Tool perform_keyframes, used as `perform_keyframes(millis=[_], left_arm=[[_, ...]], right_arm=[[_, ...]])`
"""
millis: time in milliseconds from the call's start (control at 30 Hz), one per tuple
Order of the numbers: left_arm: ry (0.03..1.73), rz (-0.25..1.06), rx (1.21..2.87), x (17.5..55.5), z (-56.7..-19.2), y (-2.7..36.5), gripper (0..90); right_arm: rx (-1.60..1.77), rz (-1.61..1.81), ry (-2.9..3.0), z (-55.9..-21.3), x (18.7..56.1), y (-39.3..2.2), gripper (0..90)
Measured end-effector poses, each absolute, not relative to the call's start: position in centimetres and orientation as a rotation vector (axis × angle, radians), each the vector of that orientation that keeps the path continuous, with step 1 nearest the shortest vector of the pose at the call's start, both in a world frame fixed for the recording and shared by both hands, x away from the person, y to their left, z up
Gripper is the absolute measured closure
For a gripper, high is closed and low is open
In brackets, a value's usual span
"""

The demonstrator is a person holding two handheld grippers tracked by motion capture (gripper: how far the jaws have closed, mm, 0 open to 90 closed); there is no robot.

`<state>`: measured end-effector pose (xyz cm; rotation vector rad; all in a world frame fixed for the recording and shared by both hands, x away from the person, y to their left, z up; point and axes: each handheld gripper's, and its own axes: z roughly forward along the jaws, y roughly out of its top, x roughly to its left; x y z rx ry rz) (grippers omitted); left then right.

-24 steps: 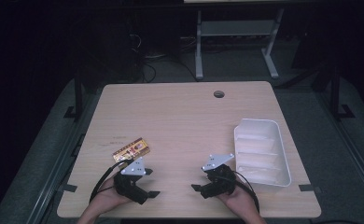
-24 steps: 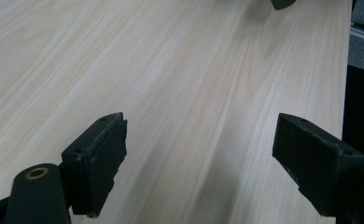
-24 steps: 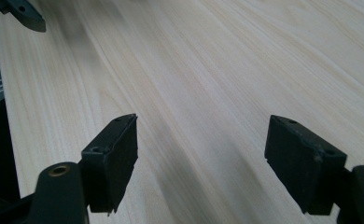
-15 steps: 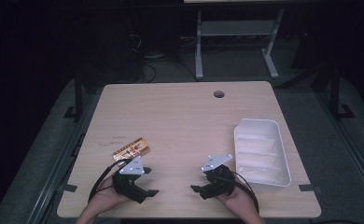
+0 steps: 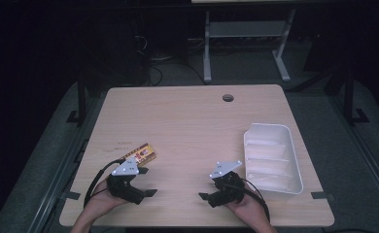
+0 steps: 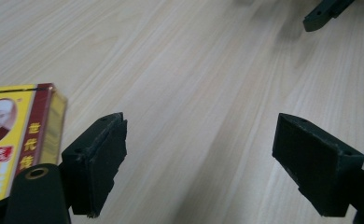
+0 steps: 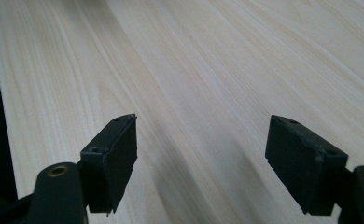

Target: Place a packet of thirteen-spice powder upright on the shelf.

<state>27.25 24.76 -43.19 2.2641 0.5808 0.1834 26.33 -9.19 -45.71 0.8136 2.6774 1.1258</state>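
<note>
The yellow and red packet (image 5: 140, 154) lies flat on the wooden table (image 5: 192, 126), on the table's left half and toward the near edge, with its long side running slantwise. In the left gripper view the packet (image 6: 17, 135) shows a yellow face with a small portrait and a dark red band of printed characters along its edge, and it sits just beside the outer face of one black jaw, apart from the gap between the jaws. The left gripper (image 5: 146, 193) hovers just nearer than the packet, close to the near edge of the table, held in the person's left hand (image 5: 100, 204); its jaws stand wide apart with only bare wood between them, holding nothing. To the right of the packet, also by the near edge, the right gripper (image 5: 204, 197) is held in the person's right hand (image 5: 246, 208), pointing back toward the left gripper; its jaws are likewise spread wide over bare tabletop and grip nothing. Well to the right of the packet, near the table's right edge, a white tray (image 5: 294, 145) with ribbed compartments rests flat. Far from the packet, toward the table's far edge, a round cable hole (image 5: 228, 98) is set into the wood.
</note>
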Motion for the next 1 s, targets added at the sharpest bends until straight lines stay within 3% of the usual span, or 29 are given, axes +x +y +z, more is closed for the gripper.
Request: perform_keyframes(millis=[600,1000], left_arm=[[0.651,0.256,2.249,27.8,-42.0,27.5,16.6],[0.724,0.265,2.265,30.6,-40.8,30.3,15.5]], right_arm=[[0.814,1.125,2.666,-45.4,26.3,-9.5,24.7],[0.798,1.132,2.679,-45.5,26.0,-8.8,24.1]])
